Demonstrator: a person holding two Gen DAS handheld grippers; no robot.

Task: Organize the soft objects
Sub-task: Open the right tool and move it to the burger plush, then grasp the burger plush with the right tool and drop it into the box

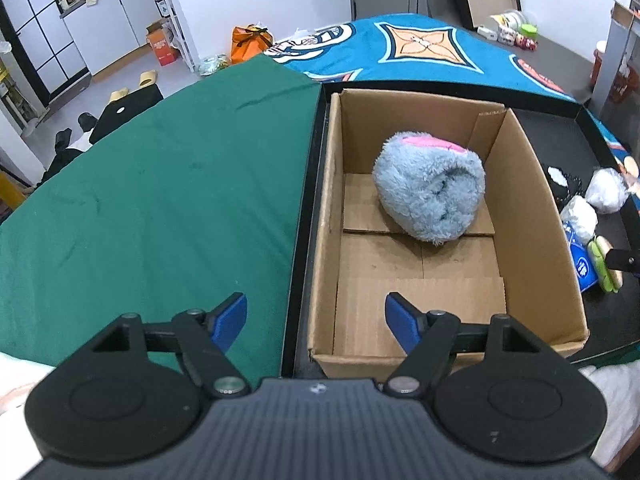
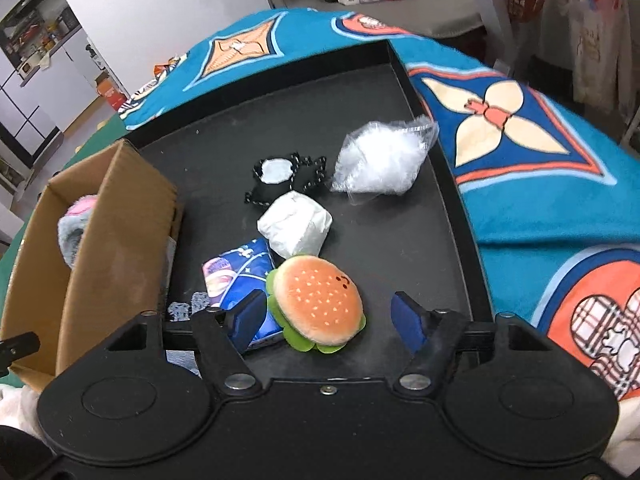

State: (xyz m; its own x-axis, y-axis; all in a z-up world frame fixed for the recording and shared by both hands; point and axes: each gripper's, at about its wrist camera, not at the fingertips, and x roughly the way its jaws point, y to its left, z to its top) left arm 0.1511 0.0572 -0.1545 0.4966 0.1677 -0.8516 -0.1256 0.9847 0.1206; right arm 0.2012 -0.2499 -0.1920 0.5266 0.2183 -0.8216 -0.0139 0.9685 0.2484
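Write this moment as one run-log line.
left gripper: open, empty | right gripper: open around plush burger | fluffy blue plush: inside brown cardboard box

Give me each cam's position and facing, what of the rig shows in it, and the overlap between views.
Left wrist: on the left tongs, looking forward and down into the cardboard box holding a blue plush roll; both blue-padded fingers show, spread open.
Right wrist: on the right tongs, looking down at the black tray of soft items, plush burger between the open fingers.
Shared: box, plush roll, burger, tray, blue patterned blanket.
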